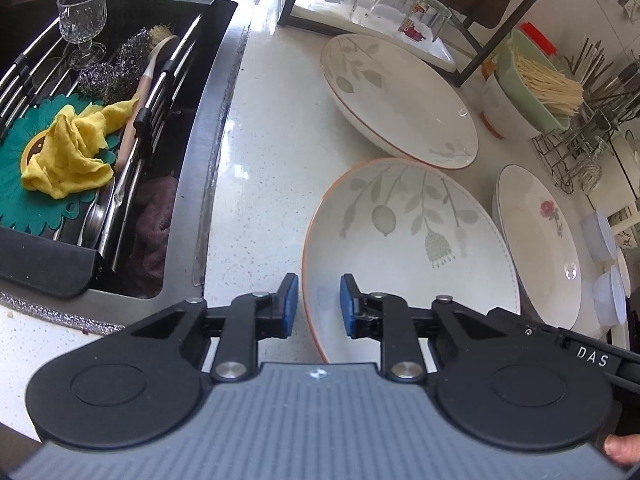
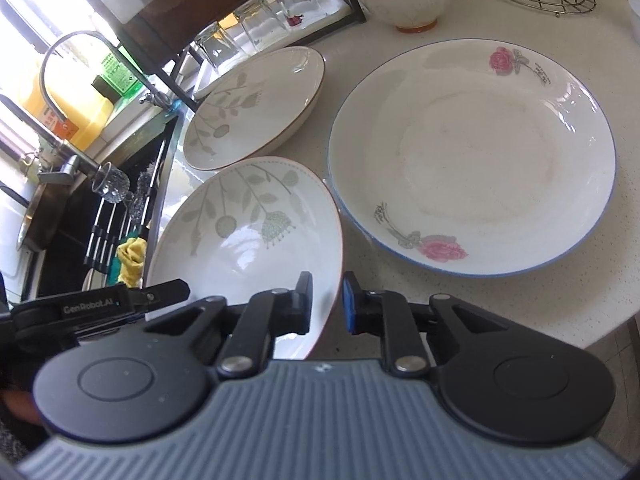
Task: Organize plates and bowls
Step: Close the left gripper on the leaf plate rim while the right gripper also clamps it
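Observation:
Two leaf-pattern plates with orange rims and a rose-pattern plate lie on the white counter. The near leaf plate (image 1: pixel 412 256) (image 2: pixel 244 236) is tilted, its edge between the jaws of both grippers. My left gripper (image 1: pixel 319 305) straddles its left rim with a gap at the pads. My right gripper (image 2: pixel 328 306) straddles its right rim, also with a gap. The far leaf plate (image 1: pixel 400 96) (image 2: pixel 256 104) lies behind. The rose plate (image 1: pixel 538 240) (image 2: pixel 472 156) lies to the right, flat on the counter.
A sink (image 1: pixel 120 128) with a rack, glass, scrubbers and yellow cloth (image 1: pixel 68 148) is at the left. Upturned glasses (image 1: pixel 384 4) stand on a shelf behind. A green bowl of sticks (image 1: pixel 532 80) on a white bowl (image 2: pixel 412 4), and a wire cutlery rack (image 1: pixel 580 140), stand at the right.

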Tool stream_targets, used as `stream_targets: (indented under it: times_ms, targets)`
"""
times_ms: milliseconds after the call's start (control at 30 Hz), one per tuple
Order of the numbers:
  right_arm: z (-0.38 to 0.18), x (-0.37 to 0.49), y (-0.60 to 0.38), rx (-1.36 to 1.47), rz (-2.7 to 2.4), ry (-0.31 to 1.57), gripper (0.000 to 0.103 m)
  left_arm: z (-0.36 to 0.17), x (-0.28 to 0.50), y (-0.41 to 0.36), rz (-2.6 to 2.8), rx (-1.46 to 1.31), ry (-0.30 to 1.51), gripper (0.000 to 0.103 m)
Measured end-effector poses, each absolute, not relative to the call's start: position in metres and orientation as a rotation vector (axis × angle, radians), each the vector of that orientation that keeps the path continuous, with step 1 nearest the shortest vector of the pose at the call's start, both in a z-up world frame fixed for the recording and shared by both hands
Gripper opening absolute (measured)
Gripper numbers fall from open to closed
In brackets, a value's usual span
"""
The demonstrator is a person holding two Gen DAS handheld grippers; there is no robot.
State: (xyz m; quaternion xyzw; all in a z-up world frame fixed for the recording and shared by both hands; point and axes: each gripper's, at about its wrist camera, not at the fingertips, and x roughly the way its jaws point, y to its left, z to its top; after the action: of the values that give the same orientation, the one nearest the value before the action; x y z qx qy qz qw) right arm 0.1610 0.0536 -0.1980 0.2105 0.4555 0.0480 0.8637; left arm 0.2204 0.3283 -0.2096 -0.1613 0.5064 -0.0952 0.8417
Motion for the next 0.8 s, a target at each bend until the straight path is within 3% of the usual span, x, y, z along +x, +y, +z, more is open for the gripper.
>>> stream_targets:
  times_ms: [233,800]
  targets:
    - [-0.2,0.162,0.057,0.406,0.102,0.945,0.014,-0.21,0.216,0.33,-0.212,-0.36,1.054,0.018]
    - [-0.167,0.169,0.048,0.406,0.123,0.959,0.015,-0.183,0.21,0.333,-0.26,-0.432,1.172,0.018]
